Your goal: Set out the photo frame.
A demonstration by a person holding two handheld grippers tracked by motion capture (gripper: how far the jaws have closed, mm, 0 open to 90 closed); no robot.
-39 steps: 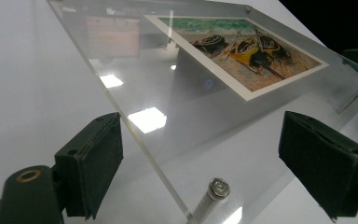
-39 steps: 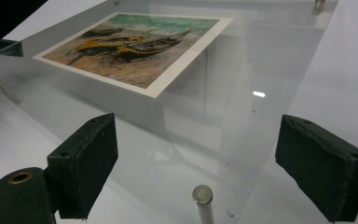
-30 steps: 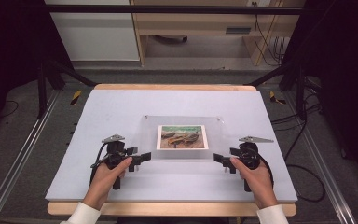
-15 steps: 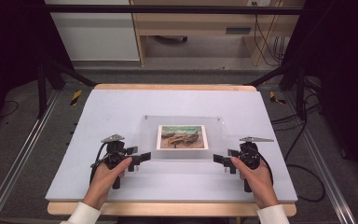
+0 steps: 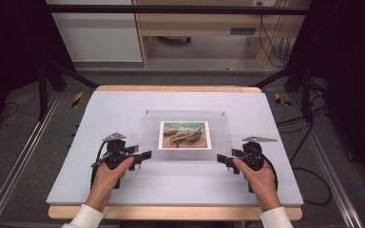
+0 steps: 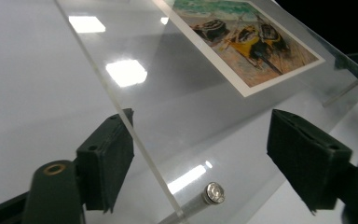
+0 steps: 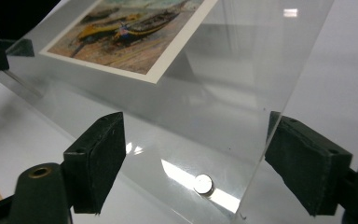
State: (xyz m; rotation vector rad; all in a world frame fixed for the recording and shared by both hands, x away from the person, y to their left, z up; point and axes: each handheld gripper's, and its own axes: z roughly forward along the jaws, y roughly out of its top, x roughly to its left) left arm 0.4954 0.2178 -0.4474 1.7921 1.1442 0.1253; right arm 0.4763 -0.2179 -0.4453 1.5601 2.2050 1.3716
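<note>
Since the earlier frames, your right gripper has shifted slightly outward.
Both grippers stand with jaws apart, the left gripper straddling the near corner of the clear acrylic frame panel; beyond, its boat picture print lies mid-table on the pale blue tabletop.

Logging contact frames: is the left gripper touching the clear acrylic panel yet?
Cannot tell. In the left gripper view the left gripper straddles the acrylic panel corner; one pad meets its edge line, the other stands clear.
</note>
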